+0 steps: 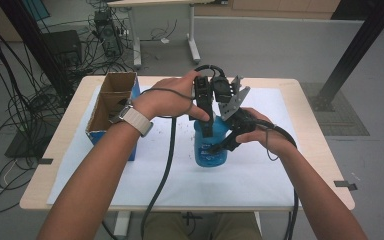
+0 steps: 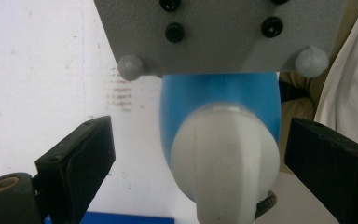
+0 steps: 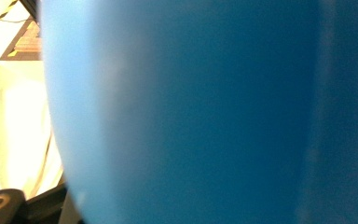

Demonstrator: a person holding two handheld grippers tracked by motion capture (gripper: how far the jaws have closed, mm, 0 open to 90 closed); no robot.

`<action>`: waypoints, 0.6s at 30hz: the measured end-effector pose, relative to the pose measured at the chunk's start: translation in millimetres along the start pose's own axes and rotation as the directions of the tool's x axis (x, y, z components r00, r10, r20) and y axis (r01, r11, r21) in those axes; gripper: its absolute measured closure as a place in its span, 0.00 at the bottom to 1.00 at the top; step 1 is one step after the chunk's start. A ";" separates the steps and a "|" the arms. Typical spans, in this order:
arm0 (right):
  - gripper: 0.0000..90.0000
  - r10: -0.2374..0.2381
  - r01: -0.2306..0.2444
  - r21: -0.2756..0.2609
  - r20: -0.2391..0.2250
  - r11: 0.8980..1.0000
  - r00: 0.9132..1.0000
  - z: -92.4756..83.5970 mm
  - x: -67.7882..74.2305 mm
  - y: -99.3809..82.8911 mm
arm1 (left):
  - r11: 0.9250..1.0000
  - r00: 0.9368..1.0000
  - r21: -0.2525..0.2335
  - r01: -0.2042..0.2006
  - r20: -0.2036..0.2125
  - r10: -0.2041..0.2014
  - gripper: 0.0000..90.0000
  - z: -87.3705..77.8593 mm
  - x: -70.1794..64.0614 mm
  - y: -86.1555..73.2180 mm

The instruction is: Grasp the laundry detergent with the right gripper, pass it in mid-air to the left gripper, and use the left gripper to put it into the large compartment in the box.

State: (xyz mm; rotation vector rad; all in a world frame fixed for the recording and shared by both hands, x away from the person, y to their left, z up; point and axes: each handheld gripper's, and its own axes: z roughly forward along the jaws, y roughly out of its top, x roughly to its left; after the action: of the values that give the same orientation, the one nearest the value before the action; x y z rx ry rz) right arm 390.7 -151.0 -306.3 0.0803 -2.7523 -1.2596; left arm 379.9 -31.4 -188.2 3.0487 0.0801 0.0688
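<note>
Near the left edge of the table [image 1: 75, 131], on the white sheet [image 1: 260, 175] that covers most of the top, an open cardboard box [image 1: 111, 102] with blue sides stands upright, flaps up, nothing visible inside from the high view. Just right of it the person's left hand [image 1: 167, 97] reaches in over the table's middle, a watch with a pale strap on the wrist, holding the left gripper [image 1: 206, 127] pointed down over the blue bottle [image 1: 210, 145]. In the left gripper view its jaws stand spread, one on each side of the bottle's white cap [image 2: 223, 158], pads apart from the cap, not touching it. The bottle stands upright about the centre of the table, closer to the near edge than the box is. To its right the right gripper [image 1: 230, 140] comes in from the side, grey plate on top, held by the right hand [image 1: 265, 132]; its jaws are pressed on the bottle's body, and in the right gripper view the blue wall [image 3: 205, 112] sits blurred right against the lens. Black cables trail from both grippers toward the near edge. Right edge of the table bare wood.
</note>
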 end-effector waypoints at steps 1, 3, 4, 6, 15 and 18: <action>0.49 0.000 0.000 -0.001 -0.001 1.000 1.000 0.0 0.0 0.0 | 1.000 1.000 0.002 -0.001 -0.001 0.001 0.10 0.0 0.0 -0.1; 0.49 0.001 -0.001 -0.001 -0.002 1.000 1.000 0.1 0.0 -0.1 | 1.000 1.000 0.003 0.001 -0.001 -0.001 0.10 -0.2 0.1 -0.3; 0.49 0.001 -0.001 -0.001 0.000 1.000 1.000 0.2 0.1 -0.1 | 1.000 1.000 0.002 0.002 -0.002 -0.002 0.10 -0.4 0.0 -0.5; 0.49 -0.003 0.003 0.000 0.001 1.000 1.000 0.1 0.0 0.0 | 1.000 1.000 0.002 0.003 -0.002 -0.003 0.10 -0.5 -0.1 -0.7; 0.49 -0.002 0.002 -0.004 0.002 1.000 1.000 0.0 -0.6 -0.2 | 1.000 1.000 0.000 0.004 -0.003 -0.004 0.10 -1.0 0.0 -1.3; 0.49 -0.001 0.001 -0.006 0.005 1.000 1.000 -0.3 -0.7 -0.1 | 1.000 1.000 -0.001 0.004 -0.003 -0.004 0.10 -0.8 0.1 -1.3</action>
State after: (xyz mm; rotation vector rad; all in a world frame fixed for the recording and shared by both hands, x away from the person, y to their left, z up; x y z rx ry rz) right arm 391.4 -151.2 -306.2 0.0787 -2.7529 -1.2699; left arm 380.0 -30.1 -187.6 3.0475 0.0864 0.0735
